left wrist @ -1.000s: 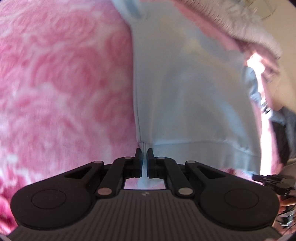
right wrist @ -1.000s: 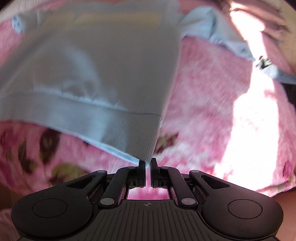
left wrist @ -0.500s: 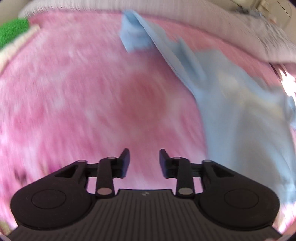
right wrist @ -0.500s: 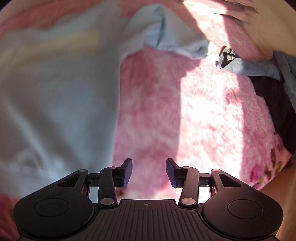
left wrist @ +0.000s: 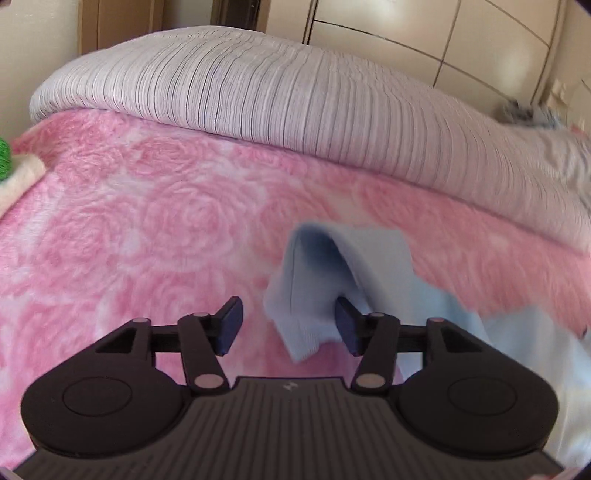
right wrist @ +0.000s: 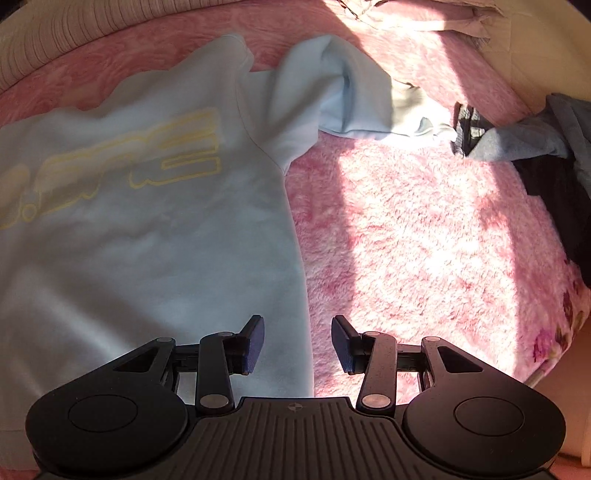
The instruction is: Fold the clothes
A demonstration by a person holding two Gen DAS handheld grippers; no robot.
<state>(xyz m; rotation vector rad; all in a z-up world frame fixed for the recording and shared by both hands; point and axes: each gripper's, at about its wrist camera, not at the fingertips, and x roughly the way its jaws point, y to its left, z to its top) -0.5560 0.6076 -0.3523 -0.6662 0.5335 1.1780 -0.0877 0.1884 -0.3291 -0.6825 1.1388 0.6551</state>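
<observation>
A light blue sweatshirt (right wrist: pixel 155 229) with yellow outlined lettering lies flat, front up, on a pink rose-patterned blanket (right wrist: pixel 424 229). Its right sleeve (right wrist: pixel 343 88) is bunched toward the far side. In the left wrist view its other sleeve (left wrist: pixel 332 280) stands crumpled, the ribbed cuff (left wrist: pixel 306 332) hanging between the spread fingers of my left gripper (left wrist: pixel 288 325), which is open. My right gripper (right wrist: pixel 297 343) is open too, hovering over the sweatshirt's right side edge near the hem.
A striped white-grey duvet (left wrist: pixel 295 107) is rolled along the far side of the bed, with cupboard doors (left wrist: pixel 424 33) behind. A green and cream item (left wrist: pixel 14 170) sits at the left. Grey and dark clothes (right wrist: pixel 546 155) are heaped at the bed's right edge.
Both grippers let go of the sweatshirt's hem corners and opened. The sweatshirt now lies spread on the blanket. The left gripper swung up to the left sleeve's cuff.
</observation>
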